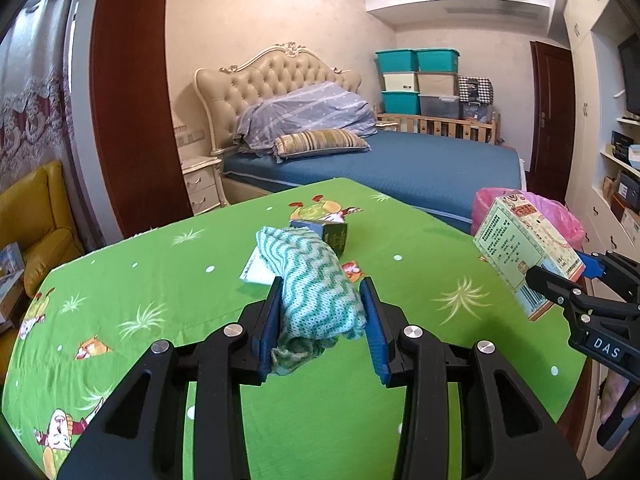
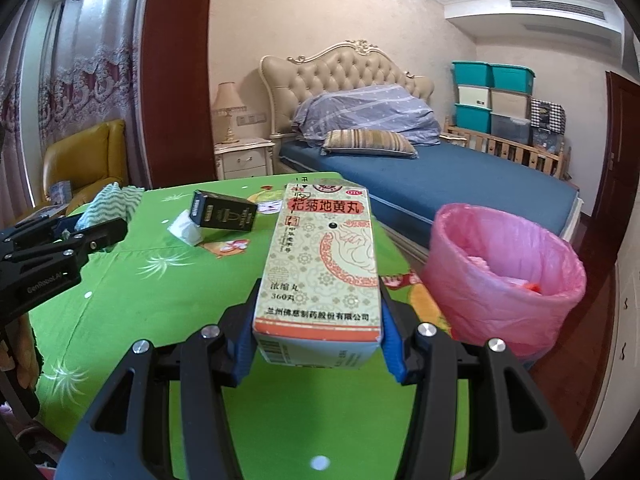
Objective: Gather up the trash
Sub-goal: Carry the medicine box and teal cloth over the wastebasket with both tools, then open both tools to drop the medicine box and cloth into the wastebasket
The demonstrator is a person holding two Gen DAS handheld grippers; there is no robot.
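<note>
Clearly, the writing is easiest to read on the medicine box: large dark characters "杞菊地黄丸" are running across its far end beside a small red "OTC" oval, "浓缩丸" and "360丸" are sitting lower on its face, and a maker's line "兰州佛慈制药股份有限公司" is running along the orange band at its near end (a barcode is showing on the end flap below). The right gripper is closing on this box, its blue pads pressing the two long sides near the box's near end, and it is holding the box lifted above the green tablecloth. From the left wrist view the same box is hanging tilted at the right, just in front of the pink-lined bin, with "DAS" lettered on the right gripper's body.

The left gripper is clamping a green-and-white zigzag cloth, the cloth bulging between its partly closed blue pads and drooping at the near end. "GenRobot.AI" is printed on the left gripper as the right wrist view shows it.

Farther across the cloth-covered table, a dark small box is lying tilted against a white paper piece; its print is too small to read. The pink-lined bin is standing just right of the table edge, near the blue bed.
</note>
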